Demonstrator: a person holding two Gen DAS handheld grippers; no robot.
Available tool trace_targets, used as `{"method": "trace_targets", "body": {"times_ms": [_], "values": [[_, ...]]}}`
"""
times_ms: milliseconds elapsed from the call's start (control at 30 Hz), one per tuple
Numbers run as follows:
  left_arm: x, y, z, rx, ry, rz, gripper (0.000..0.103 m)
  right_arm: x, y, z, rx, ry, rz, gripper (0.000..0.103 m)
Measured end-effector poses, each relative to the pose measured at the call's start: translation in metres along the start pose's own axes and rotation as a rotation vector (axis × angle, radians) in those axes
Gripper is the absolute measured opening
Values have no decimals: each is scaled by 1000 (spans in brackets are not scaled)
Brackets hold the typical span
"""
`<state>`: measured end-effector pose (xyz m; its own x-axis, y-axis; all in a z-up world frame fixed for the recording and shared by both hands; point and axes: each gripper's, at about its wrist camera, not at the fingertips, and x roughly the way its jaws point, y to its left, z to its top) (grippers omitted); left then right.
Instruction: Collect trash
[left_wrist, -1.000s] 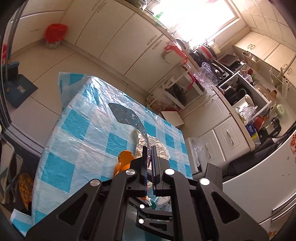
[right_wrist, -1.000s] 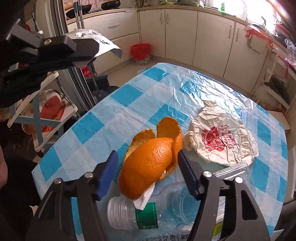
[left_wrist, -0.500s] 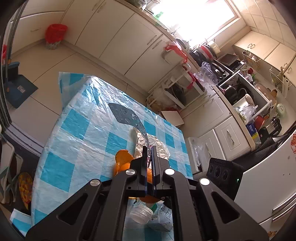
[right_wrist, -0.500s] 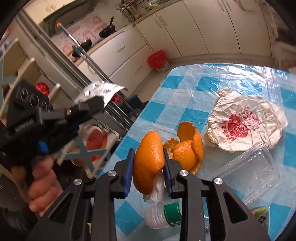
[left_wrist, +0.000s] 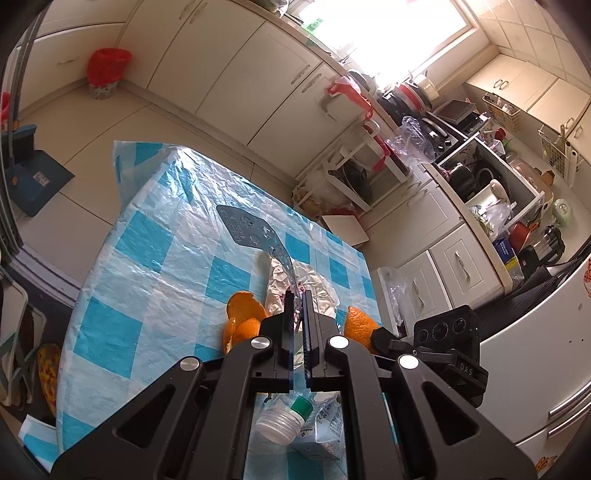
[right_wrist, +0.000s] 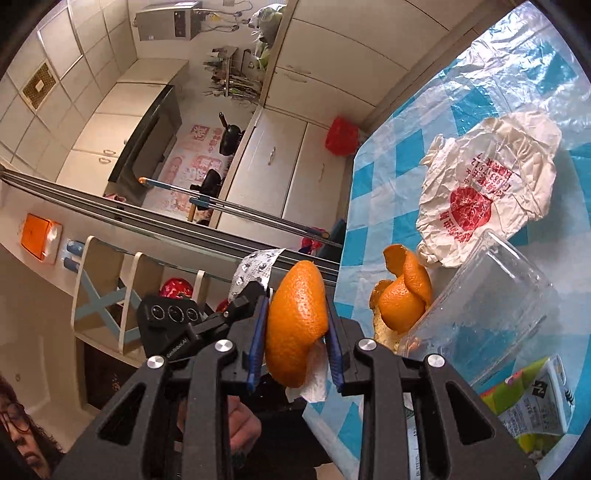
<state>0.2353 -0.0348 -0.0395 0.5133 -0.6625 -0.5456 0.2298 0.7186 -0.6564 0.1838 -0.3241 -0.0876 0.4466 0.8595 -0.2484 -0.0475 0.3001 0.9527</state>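
Note:
My left gripper (left_wrist: 298, 297) is shut on a silver blister pack (left_wrist: 255, 234) and holds it above the blue-checked table (left_wrist: 155, 258); the pack also shows in the right wrist view (right_wrist: 253, 267). My right gripper (right_wrist: 295, 314) is shut on a large orange peel (right_wrist: 295, 325) with a bit of white tissue under it, lifted off the table and tilted. More orange peel (right_wrist: 402, 299) stays on the table, also in the left wrist view (left_wrist: 243, 317). A crumpled white bag (right_wrist: 487, 192), a clear plastic box (right_wrist: 491, 314), a plastic bottle (left_wrist: 280, 421) and a carton (right_wrist: 532, 402) lie there too.
A red-lined bin (left_wrist: 107, 72) stands on the floor by the far cabinets, also in the right wrist view (right_wrist: 341, 134). A blue dustpan (left_wrist: 33, 173) lies on the floor left of the table. A shelf rack (right_wrist: 110, 295) stands near the table edge.
My right gripper closed on the large orange peel, lifted it off the table and rolled sideways toward my left gripper. The left gripper kept holding the blister pack almost still.

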Motion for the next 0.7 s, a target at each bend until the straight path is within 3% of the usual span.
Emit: {"method": "trace_targets", "body": {"times_ms": [100,167,267,400,467,567,700], "values": [[2,-2,-3,4,6,3,4,-9,-5,0,47,-13,32,30],[4,-3,-5,6,11,4,4,-15,-5,0,25,-11,-13,30],[6,-5,-9,11,15,6,4,-9,9,-5,-76,27,-158,30],[6,-4,-12,7,18,8,4,-7,27,-21,-277,85,-421,30],[6,-5,-15,7,20,9,4,-3,37,-32,-401,107,-565,37],[8,-7,-20,17,25,13,4,2,39,-49,-496,160,-651,54],[13,-8,-22,18,32,23,4,0,41,-55,-572,130,-746,61]]}}
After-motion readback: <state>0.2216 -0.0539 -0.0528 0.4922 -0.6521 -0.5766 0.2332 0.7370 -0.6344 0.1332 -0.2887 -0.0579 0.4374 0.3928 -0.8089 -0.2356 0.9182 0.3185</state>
